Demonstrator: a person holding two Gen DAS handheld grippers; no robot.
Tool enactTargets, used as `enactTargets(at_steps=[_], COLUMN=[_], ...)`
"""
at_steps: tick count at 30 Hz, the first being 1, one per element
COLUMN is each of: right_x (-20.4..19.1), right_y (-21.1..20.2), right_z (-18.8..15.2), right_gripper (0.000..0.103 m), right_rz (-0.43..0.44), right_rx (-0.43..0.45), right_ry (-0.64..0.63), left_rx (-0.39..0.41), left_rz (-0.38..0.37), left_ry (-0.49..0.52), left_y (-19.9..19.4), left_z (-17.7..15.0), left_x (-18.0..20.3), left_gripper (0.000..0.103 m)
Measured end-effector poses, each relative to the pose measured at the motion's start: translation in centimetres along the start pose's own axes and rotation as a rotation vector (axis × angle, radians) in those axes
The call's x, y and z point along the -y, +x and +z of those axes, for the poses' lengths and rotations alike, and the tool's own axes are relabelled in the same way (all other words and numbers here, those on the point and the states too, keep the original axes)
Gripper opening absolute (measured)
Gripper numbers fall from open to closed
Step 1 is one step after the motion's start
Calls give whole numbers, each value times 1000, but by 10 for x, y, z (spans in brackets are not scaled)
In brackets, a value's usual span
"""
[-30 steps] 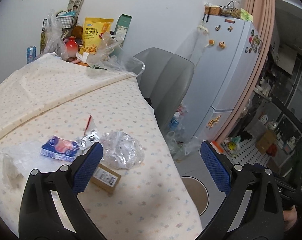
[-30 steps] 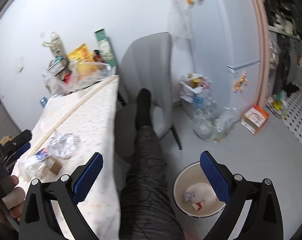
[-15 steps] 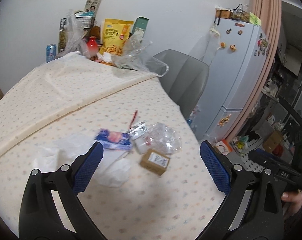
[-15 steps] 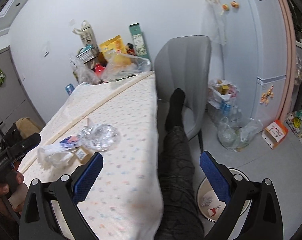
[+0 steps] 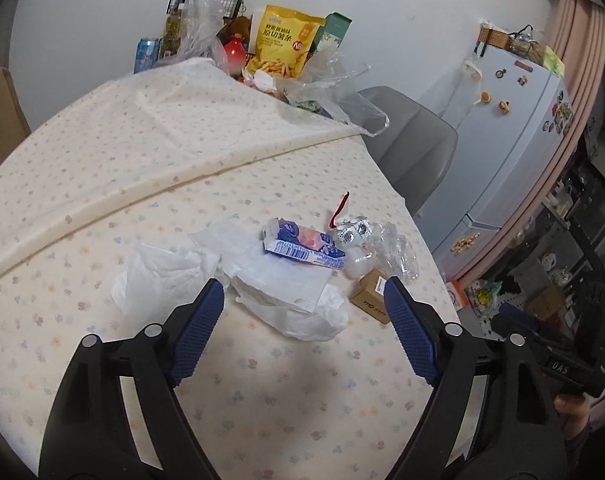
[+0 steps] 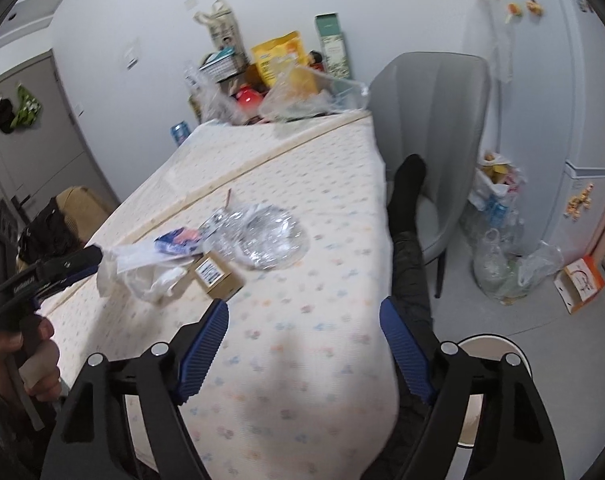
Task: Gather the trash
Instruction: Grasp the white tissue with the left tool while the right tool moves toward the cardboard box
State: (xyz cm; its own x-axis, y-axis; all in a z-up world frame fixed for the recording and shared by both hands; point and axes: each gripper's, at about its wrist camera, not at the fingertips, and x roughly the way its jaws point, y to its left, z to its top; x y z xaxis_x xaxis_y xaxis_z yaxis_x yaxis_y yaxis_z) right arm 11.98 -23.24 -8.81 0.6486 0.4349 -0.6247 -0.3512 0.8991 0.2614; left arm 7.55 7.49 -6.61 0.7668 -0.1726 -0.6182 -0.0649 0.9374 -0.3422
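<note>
Floral tablecloth [image 5: 286,392] with barcode-labelled brown box [image 5: 372,297], blue barcoded wrapper [image 5: 302,245]; both grippers' fingers spread, just narrowing, empty.

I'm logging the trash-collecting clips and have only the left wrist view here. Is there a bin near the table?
Observer: Yes. The right wrist view shows a round bin on the floor beside the table, partly hidden by the right gripper.
Operator: Is that gripper carrying anything?
Observer: No. Its jaws have just been closing a little but stand open, with nothing between them.
Operator: Is anything in the way of the bin?
Observer: A leg in dark trousers runs along the table's edge, foot on the grey chair.
</note>
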Motion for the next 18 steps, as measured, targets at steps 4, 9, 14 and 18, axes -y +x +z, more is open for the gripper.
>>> enactTargets(at_steps=[4,9,14,18], right_x=[-2,2,2,-5], right_y=[12,18,23,30], right_z=[-3,-4,-2,1], right_gripper=[75,75,75,71], right_rz=[17,12,16,34], right_rx=[-24,-32,-40,-51], right_ry=[8,29,28,13], left_rx=[-46,-68,-59,-64], left_rz=[1,-12,-1,27], left_ry=[-5,-54,-103,-148], left_y=[15,29,38,44], left_z=[0,1,8,16], left_x=[2,-4,-13,-23], left_gripper=[72,71,67,21])
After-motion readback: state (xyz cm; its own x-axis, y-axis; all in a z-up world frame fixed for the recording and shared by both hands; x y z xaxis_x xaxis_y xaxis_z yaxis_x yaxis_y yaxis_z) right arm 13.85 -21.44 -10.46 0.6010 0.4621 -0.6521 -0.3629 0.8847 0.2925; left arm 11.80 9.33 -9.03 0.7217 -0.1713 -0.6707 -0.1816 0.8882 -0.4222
